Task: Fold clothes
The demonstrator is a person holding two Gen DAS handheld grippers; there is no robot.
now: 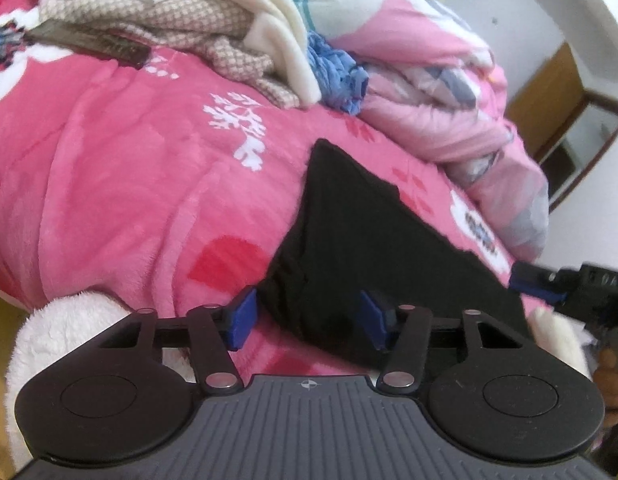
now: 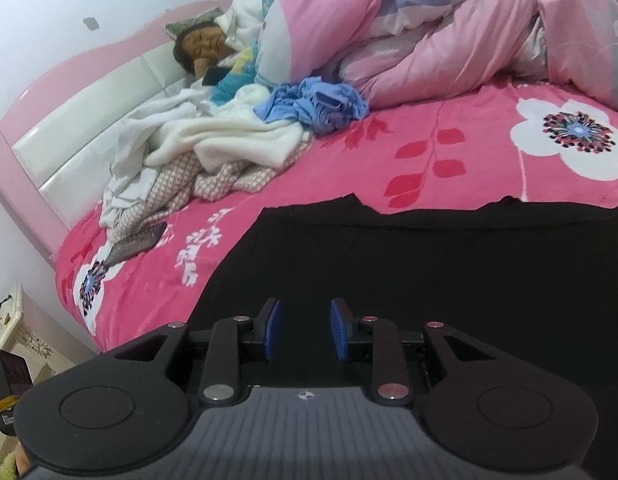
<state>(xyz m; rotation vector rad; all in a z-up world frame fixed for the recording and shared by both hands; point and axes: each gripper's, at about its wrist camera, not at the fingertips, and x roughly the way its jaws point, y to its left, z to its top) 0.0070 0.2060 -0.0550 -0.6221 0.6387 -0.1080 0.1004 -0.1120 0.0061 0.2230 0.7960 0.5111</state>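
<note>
A black garment (image 1: 369, 240) lies spread flat on the pink flowered blanket (image 1: 129, 180), near the bed's front edge. My left gripper (image 1: 307, 318) is open, its blue pads on either side of the garment's near left corner, and the cloth lies loose between them. In the right wrist view the black garment (image 2: 429, 260) fills the lower right. My right gripper (image 2: 305, 330) hovers low over its near edge, open with a narrower gap and nothing pinched. That right gripper also shows in the left wrist view, with one of its fingers (image 1: 527, 280) at the garment's right edge.
A pile of unfolded clothes sits behind: white fleece (image 2: 237, 136), checked cloth (image 2: 177, 184), a crumpled blue garment (image 2: 317, 104). A pink quilt (image 2: 449, 28) is heaped at the back right. A dark phone (image 2: 137, 246) lies on the blanket. A person lies by the pink headboard (image 2: 89, 120).
</note>
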